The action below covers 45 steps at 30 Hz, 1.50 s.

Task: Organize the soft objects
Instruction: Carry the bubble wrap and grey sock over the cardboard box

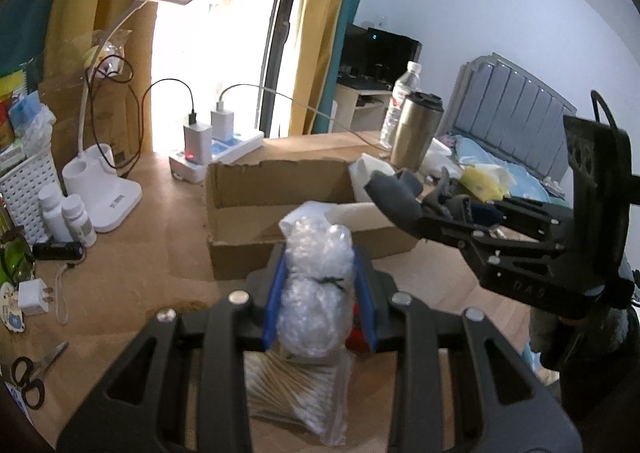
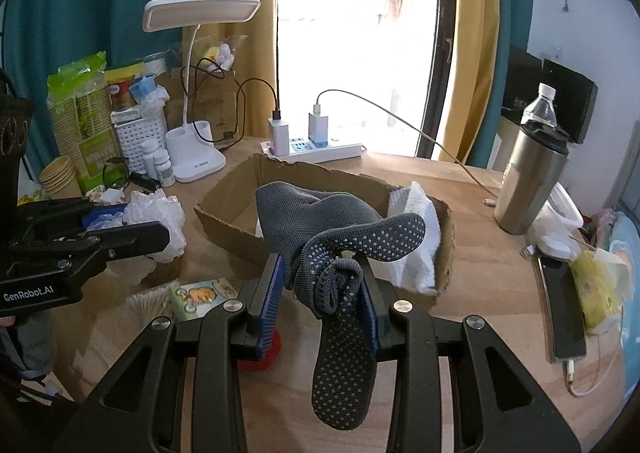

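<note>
My left tongs [image 1: 320, 293] are closed partway on a wad of bubble wrap [image 1: 316, 285], the blue pads pressing it on both sides, and I hold it above the near part of the desk [image 1: 168, 253]. Under it, on the wood, lies a clear bag of what look like cotton swabs [image 1: 292, 393], though the blur there makes me unsure. My right tongs [image 2: 322, 285] are likewise partly closed, clamped on a bundle of grey grip-dot socks [image 2: 340, 253]; one sock hangs down toward me and another sticks out forward over the near wall of the cardboard box [image 2: 224, 221]. That open box sits mid-desk, beyond both tongs, with a folded white cloth [image 2: 416, 237] in its right end. Right of the box a steel tumbler [image 2: 532, 181] stands near the desk's right edge. Along the far edge are a power strip [image 2: 320, 151] with two chargers and, toward the far left corner, a white desk lamp [image 2: 196, 157].
</note>
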Motion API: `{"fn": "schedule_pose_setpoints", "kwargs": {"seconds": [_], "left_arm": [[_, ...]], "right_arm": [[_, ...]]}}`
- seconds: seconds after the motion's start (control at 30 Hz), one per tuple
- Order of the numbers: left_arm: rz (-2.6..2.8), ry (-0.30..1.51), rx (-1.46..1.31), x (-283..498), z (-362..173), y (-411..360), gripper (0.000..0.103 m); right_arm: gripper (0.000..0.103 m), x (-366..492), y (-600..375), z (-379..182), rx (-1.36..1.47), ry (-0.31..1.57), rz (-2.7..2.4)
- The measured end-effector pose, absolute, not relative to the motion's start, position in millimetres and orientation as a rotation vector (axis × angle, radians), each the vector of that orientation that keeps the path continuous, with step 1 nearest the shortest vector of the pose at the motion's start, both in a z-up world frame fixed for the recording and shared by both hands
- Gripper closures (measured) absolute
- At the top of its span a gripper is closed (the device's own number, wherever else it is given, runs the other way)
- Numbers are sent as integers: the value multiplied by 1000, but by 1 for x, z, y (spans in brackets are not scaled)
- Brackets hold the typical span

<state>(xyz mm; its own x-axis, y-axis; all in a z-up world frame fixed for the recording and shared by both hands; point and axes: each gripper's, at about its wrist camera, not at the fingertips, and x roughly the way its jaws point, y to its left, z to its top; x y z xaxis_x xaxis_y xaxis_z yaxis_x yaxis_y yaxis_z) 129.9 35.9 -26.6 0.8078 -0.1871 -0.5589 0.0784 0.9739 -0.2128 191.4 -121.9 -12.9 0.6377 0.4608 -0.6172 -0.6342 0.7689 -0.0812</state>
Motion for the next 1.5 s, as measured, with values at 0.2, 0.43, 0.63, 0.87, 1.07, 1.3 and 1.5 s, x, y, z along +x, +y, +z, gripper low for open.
{"fn": "schedule_pose_setpoints", "kwargs": {"seconds": [0.2, 0.43, 0.63, 0.87, 1.07, 1.3, 1.5], "left_arm": [[-135, 615, -198, 140, -28, 48, 70], [-133, 620, -208, 151, -29, 59, 70], [-127, 618, -239, 159, -29, 69, 70], [-95, 629, -244, 171, -33, 77, 70], [-77, 635, -233, 186, -36, 78, 70], [-70, 649, -216, 202, -38, 74, 70], [-63, 667, -192, 215, -42, 69, 70]], "right_arm": [[66, 205, -109, -12, -309, 615, 645], [66, 220, -94, -13, -308, 617, 661], [66, 233, -85, -17, -302, 627, 679], [66, 245, -80, -23, -295, 640, 699], [66, 259, -81, -32, -280, 661, 706], [66, 276, -90, -43, -264, 684, 679], [66, 296, -108, -51, -243, 724, 606]]}}
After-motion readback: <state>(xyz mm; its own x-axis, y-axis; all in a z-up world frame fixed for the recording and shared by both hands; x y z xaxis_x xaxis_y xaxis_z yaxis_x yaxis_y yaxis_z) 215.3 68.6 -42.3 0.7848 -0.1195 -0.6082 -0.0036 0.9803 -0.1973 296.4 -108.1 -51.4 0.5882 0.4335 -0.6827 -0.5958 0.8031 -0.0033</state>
